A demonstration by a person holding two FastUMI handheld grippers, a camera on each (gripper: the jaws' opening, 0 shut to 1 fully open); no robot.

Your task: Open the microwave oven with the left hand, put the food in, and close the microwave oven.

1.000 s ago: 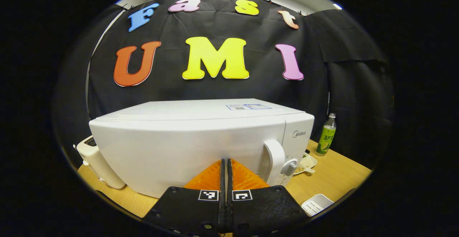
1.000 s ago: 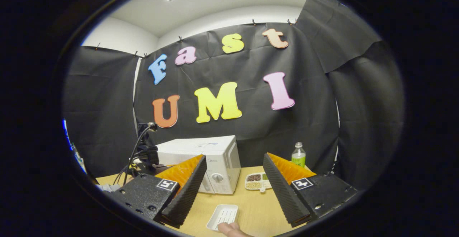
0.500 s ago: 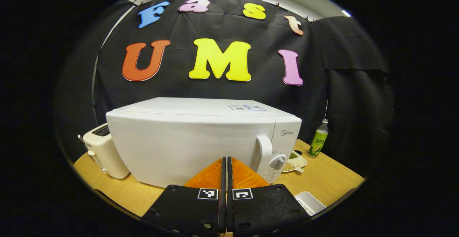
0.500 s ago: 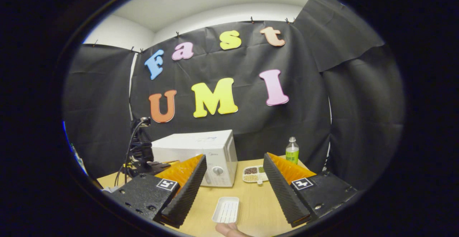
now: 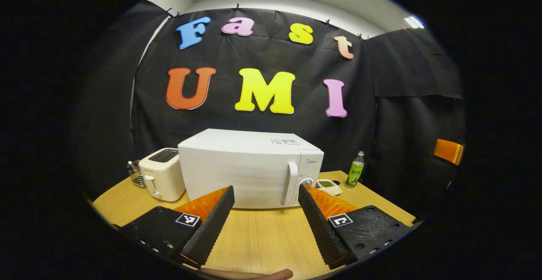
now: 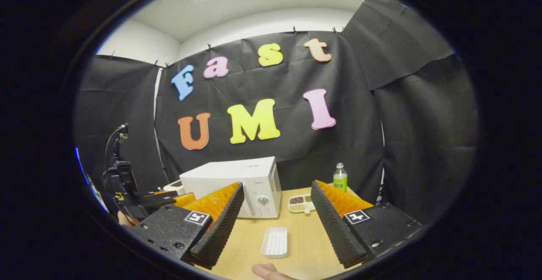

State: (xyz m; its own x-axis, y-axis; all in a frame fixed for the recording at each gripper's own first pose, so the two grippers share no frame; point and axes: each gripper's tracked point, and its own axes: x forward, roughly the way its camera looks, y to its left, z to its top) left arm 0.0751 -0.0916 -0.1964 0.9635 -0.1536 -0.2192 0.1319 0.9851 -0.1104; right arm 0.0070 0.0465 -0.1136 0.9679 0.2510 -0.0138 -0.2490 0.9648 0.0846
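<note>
Black-draped booth, light wooden table [image 5: 262, 237] under a white ceiling. Microwave as landmark.

Left gripper [image 5: 264, 223]: spread wide, nothing between the fingers, held above the table in front of the microwave [image 5: 250, 170] and apart from it. Microwave white, door closed, vertical handle [image 5: 290, 183] at the door's right edge, knob [image 5: 308, 182] just right of the handle. White toaster [image 5: 162, 173] just left of the microwave, a small wire holder [image 5: 135, 177] beyond the toaster. Divided dish of food [image 5: 328, 185] right of the microwave, near its front corner; green-labelled bottle [image 5: 355, 170] farther right of that. A fingertip [image 5: 254, 275] at the bottom edge of the left gripper view.

Right gripper [image 6: 274, 225]: likewise wide open and empty, hovering over the table, well back from the microwave [image 6: 237, 187]. Small white ribbed tray [image 6: 275, 242] on the table in front of the microwave, between the fingers in the right gripper view. Divided dish of grains and beans [image 6: 300, 203] right of the microwave, bottle [image 6: 339, 177] behind it. Other gripper with its cable [image 6: 127, 187] to the left of the microwave, state not readable there. A fingertip [image 6: 266, 270] at the bottom edge.
</note>
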